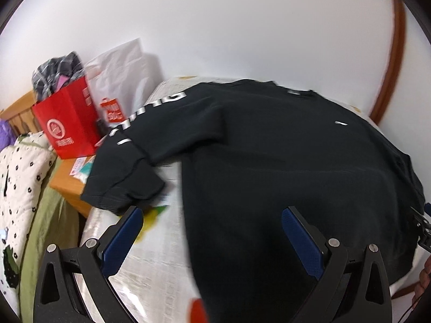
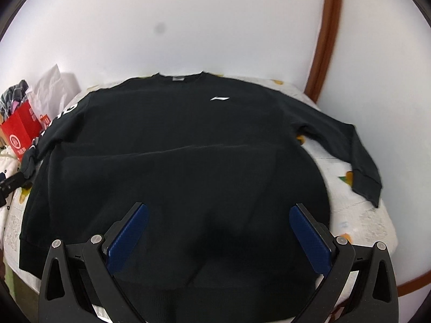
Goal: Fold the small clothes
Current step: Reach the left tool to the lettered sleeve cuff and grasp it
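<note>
Sweatshirt (image 2: 175, 161) spread flat across frame centre, sleeves extended. Left gripper (image 1: 212, 231) and right gripper (image 2: 218, 228) held wide apart, nothing gripped.

A sweatshirt (image 2: 175, 145) lies flat on the desk (image 2: 361, 215), collar toward the wall (image 2: 188, 21) — sleeves out to either side; left of the desk, a paper bag (image 1: 67, 126) stands beside bedding (image 1: 21, 177).
</note>
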Tool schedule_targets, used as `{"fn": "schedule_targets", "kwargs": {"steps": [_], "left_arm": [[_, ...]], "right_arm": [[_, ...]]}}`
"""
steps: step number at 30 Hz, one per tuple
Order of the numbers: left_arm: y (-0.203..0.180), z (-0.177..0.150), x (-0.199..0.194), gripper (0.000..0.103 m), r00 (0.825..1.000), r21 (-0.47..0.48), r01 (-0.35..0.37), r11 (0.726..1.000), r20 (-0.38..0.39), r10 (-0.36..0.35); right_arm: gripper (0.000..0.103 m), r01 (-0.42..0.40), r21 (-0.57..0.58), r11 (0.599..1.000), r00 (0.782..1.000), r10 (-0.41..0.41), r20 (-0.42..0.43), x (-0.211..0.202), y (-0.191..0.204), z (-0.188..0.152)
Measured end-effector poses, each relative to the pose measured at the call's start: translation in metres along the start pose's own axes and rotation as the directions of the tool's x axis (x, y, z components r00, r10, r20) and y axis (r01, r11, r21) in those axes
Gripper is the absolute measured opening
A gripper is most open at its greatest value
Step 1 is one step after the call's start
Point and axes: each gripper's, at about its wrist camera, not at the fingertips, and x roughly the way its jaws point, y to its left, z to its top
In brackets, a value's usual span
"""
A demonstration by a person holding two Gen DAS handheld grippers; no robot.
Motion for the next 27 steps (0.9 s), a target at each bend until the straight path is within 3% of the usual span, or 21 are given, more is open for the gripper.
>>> {"fn": "schedule_targets", "kwargs": {"steps": [7,15,18,21,22,23,25,27], "left_arm": [[0.051,0.001,0.034,0.095,0.999,-0.038,-0.040,0.998,-0.020,0.039],[0.062,0.001,0.074,0.094,0.992,0.035,-0.108,0.994,-0.060,0.110],[0.056,0.002,0.091,0.093,0.983,0.085,-0.168,0.982,-0.063,0.173],[0.056,0.004,0.098,0.085,0.966,0.098,-0.253,0.963,-0.037,0.257],[0.056,0.006,0.099,0.070,0.967,0.094,-0.248,0.964,-0.036,0.252],[0.057,0.007,0.098,0.061,0.970,0.092,-0.236,0.967,-0.041,0.240],[0.059,0.009,0.099,0.030,0.968,0.086,-0.243,0.966,-0.046,0.248],[0.058,0.012,0.101,0.021,0.956,0.100,-0.283,0.954,-0.045,0.289]], "right_arm": [[0.103,0.005,-0.055,0.998,0.999,-0.007,-0.037,0.035,0.030,0.000],[0.103,0.021,-0.075,0.997,0.997,-0.026,-0.077,0.062,0.045,0.004],[0.103,0.025,-0.088,0.996,0.996,-0.032,-0.078,0.067,0.048,0.006],[0.103,0.032,-0.097,0.995,0.996,-0.040,-0.081,0.071,0.048,0.009],[0.103,0.033,-0.096,0.995,0.996,-0.041,-0.081,0.072,0.047,0.009],[0.103,0.033,-0.095,0.995,0.996,-0.041,-0.082,0.073,0.046,0.009],[0.103,0.028,-0.089,0.996,0.996,-0.036,-0.087,0.077,0.044,0.010],[0.103,0.023,-0.085,0.996,0.995,-0.030,-0.092,0.080,0.043,0.011]]}}
